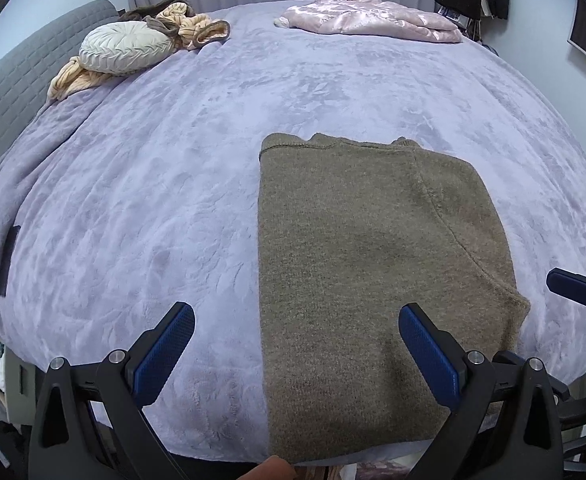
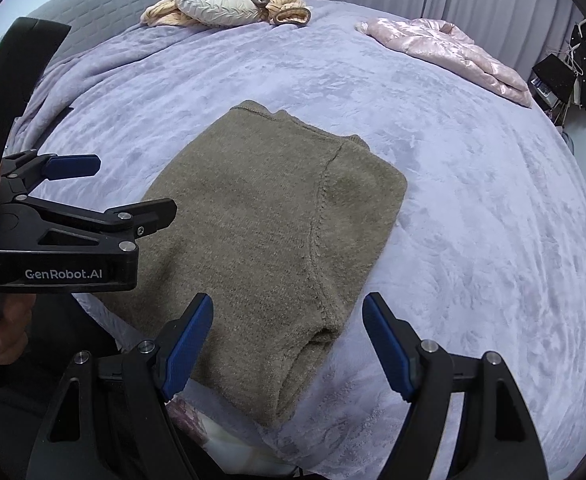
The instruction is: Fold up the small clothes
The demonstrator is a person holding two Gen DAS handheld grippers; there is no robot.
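Your sweater lay part-folded at bed near edge: soft, limp, light knit. Both jaws spread, empty. Best pinched at near-edge corners.

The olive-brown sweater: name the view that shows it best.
The right wrist view. The sweater lies whole there, every edge and the sleeve seam visible between the open right gripper. In the left wrist view the sweater is cropped below, partly hidden by the open left gripper.

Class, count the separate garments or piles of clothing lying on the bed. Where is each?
3: a brown sweater at the near edge, a pink jacket far right, and a peach-and-brown heap around the round cushion, possibly hiding more.
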